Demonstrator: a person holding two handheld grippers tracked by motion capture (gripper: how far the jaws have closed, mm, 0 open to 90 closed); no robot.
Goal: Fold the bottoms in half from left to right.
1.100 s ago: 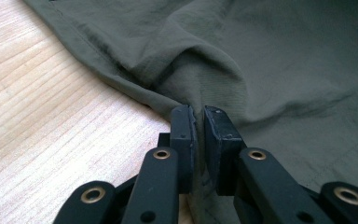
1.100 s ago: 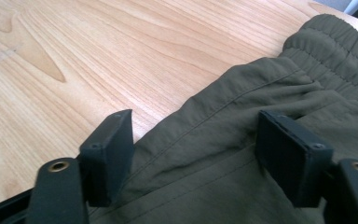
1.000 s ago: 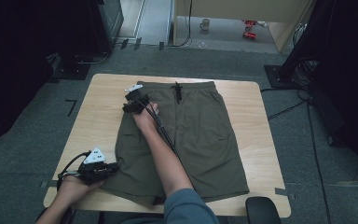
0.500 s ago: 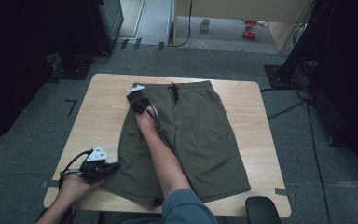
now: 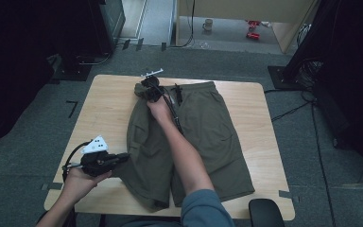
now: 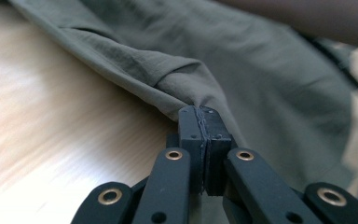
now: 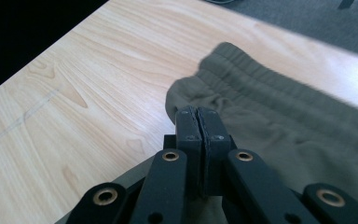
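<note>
Your olive-green shorts (image 5: 203, 137) lie spread on the pale wooden table (image 5: 108, 109), waistband toward the far edge and the two legs pointing back at you, and both of your grippers have hold of the garment's left side. Your left gripper (image 5: 123, 157) sits near the table's near left corner, and in the left gripper view its jaws are pressed together on a pinch of fabric at the hem of the left leg; the cloth (image 6: 177, 79) gathers into a ridge right at the pads and runs off the tabletop from there. Your right gripper (image 5: 147, 90) is out by the far edge, your right forearm (image 5: 182, 151) stretched across the shorts to reach it, with its cable trailing along the arm. Its jaws have just been closing and now stand together with the waistband corner between them: in the right gripper view the ribbed elastic band (image 7: 242, 84) bunches up directly at the pads, and the corner is lifted and puckered off the wood. In the high view the left edge of the shorts is drawn inward and rumpled between the two grips, while the right leg (image 5: 227, 165) lies flat on the table. The drawstring (image 5: 178, 93) rests at the middle of the waistband, just beside your right hand (image 5: 159, 108).
</note>
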